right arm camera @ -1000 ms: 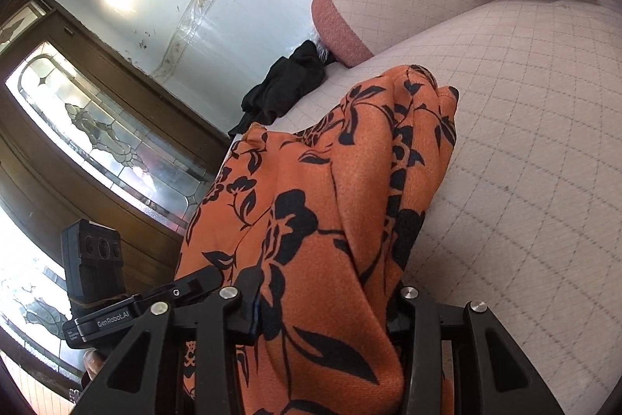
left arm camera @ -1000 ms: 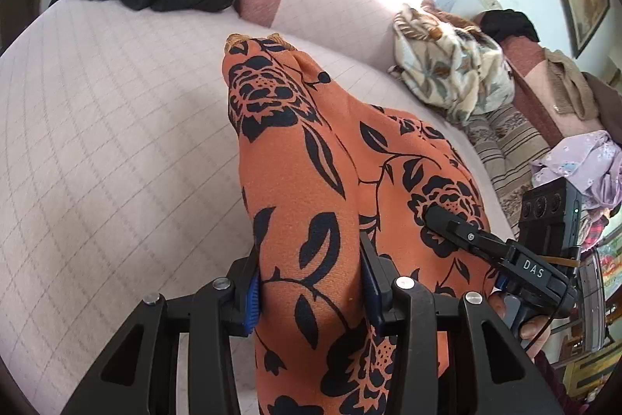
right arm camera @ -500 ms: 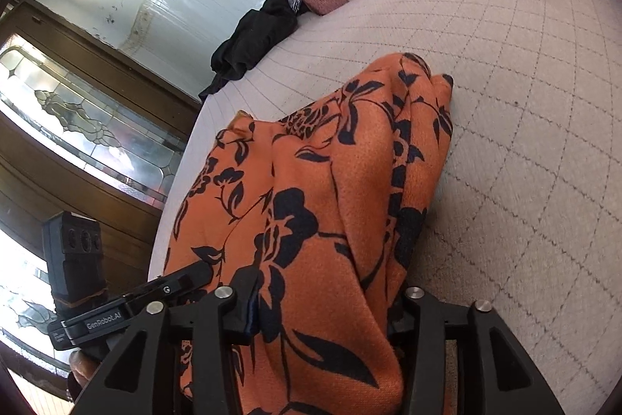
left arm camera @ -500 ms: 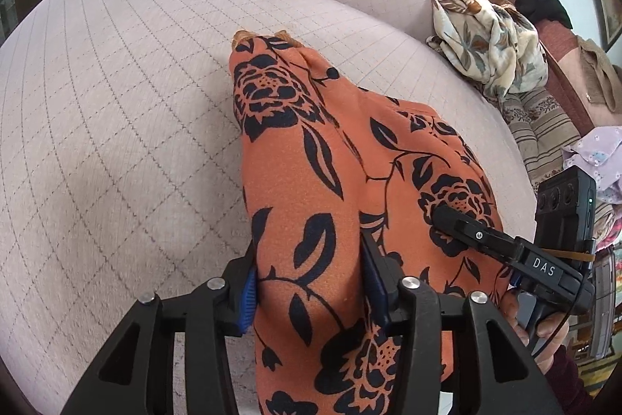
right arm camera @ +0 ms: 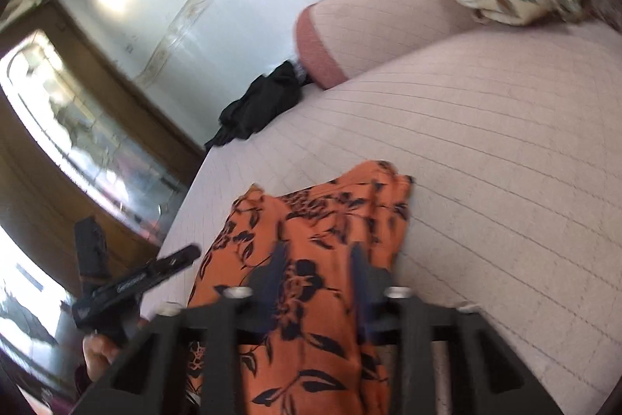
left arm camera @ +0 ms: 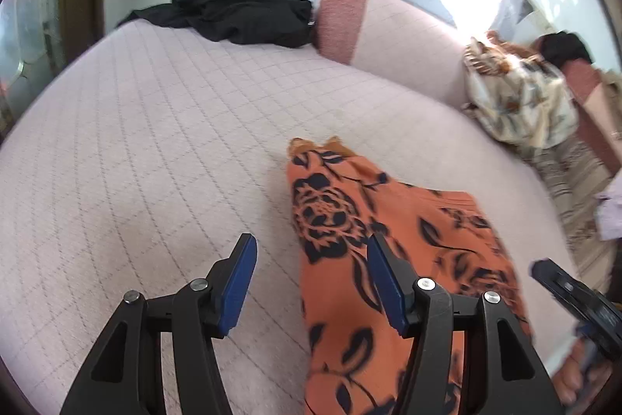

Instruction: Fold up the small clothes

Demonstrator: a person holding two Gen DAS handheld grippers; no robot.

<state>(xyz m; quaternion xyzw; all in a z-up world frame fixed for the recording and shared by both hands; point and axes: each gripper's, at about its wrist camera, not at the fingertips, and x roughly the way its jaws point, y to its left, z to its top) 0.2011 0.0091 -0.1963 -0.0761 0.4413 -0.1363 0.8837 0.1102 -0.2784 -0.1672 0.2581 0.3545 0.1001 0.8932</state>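
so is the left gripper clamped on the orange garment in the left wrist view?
No. The left gripper is open, and the orange garment lies flat on the sofa seat, gripped by neither finger.

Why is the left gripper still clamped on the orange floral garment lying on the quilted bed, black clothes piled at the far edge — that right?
Not quite. In the left wrist view the left gripper is open, its blue pads apart with nothing pinched between them. The orange floral garment does lie on the quilted bed, and the black clothes are piled at the far edge.
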